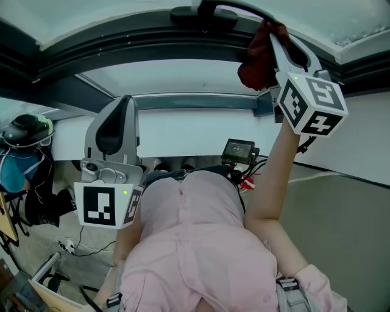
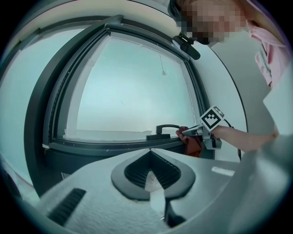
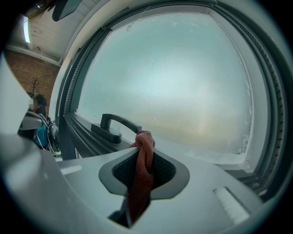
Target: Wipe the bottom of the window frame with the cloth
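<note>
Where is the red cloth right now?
In the head view the red cloth is at the upper right, pinched in the right gripper at the window frame, just right of the black window handle.

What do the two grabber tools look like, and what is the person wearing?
Both the left gripper and right gripper are grey plastic with black ribbed pads. Each carries a white cube with black square markers and a green light. The person wears a pink shirt.
</note>
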### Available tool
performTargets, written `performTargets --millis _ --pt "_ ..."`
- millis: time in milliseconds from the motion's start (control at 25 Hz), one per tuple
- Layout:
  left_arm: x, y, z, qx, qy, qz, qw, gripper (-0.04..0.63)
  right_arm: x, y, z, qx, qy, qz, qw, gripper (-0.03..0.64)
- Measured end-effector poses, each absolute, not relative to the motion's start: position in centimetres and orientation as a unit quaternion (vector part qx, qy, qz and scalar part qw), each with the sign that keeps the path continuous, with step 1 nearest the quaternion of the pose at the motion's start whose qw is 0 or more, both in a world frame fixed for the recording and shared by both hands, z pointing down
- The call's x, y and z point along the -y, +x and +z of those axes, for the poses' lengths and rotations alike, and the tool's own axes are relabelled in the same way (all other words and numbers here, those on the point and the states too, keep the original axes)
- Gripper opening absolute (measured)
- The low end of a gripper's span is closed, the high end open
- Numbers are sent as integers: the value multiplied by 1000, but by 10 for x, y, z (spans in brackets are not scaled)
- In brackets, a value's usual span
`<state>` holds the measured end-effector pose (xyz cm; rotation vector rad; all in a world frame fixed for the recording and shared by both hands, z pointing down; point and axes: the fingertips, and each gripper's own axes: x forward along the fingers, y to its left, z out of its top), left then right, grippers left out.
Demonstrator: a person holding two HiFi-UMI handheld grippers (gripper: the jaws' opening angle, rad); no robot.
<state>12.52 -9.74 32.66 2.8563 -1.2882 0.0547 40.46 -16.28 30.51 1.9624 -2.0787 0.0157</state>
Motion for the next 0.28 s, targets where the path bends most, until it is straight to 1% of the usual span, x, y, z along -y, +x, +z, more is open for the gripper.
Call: performTargets --millis 280 --pt "95 125 327 413 911 18 2 -2 162 405 305 721 679 5 137 60"
